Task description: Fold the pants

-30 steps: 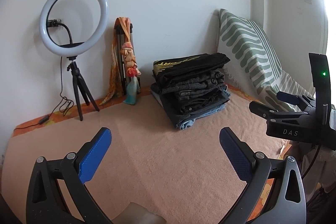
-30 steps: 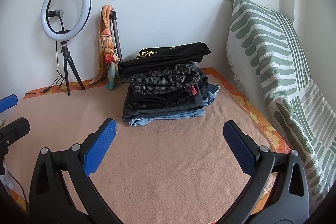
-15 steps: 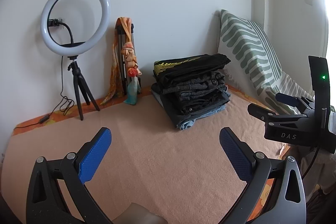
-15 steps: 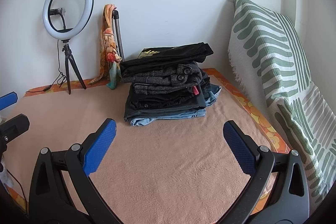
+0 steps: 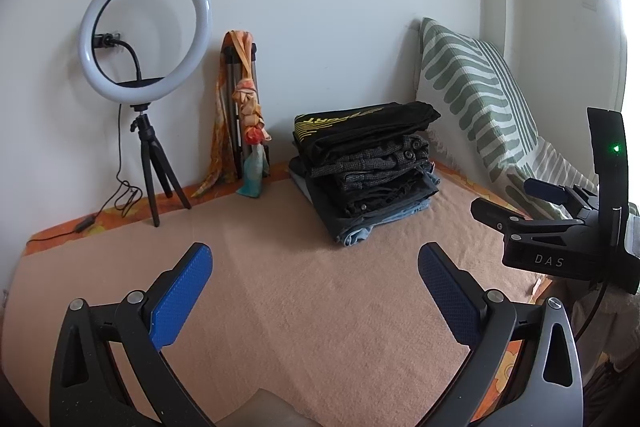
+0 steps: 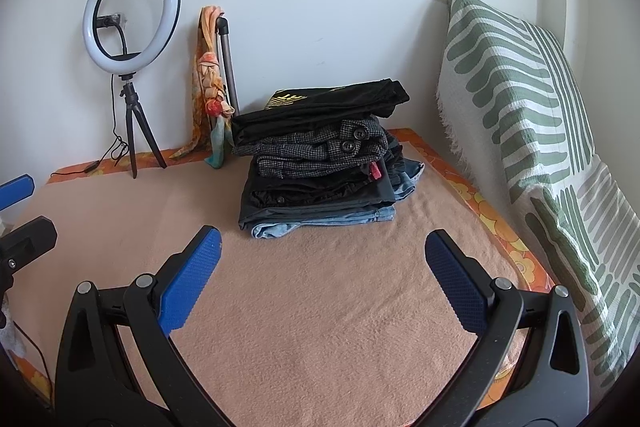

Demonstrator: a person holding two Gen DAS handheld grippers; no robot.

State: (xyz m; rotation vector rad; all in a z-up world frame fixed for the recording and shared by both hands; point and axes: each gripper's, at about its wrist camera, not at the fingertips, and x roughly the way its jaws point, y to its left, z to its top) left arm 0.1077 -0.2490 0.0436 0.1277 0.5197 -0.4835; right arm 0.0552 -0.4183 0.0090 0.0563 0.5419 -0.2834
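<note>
A stack of folded pants [image 5: 366, 167] sits at the back of a peach blanket [image 5: 300, 307], black pair with yellow print on top, denim at the bottom. It also shows in the right wrist view [image 6: 320, 171]. My left gripper [image 5: 314, 267] is open and empty, held above the blanket in front of the stack. My right gripper [image 6: 324, 259] is open and empty, also in front of the stack. The right gripper shows at the right of the left wrist view [image 5: 516, 203]; the left one shows at the left edge of the right wrist view [image 6: 20, 215].
A ring light on a tripod [image 5: 146, 35] stands at the back left with its cable trailing. A folded tripod draped with an orange scarf [image 5: 240, 115] leans on the wall. A green-striped pillow [image 6: 520, 107] lines the right side.
Both grippers stay open. The views have drifted slightly; the right gripper has sunk a little in the left wrist view.
</note>
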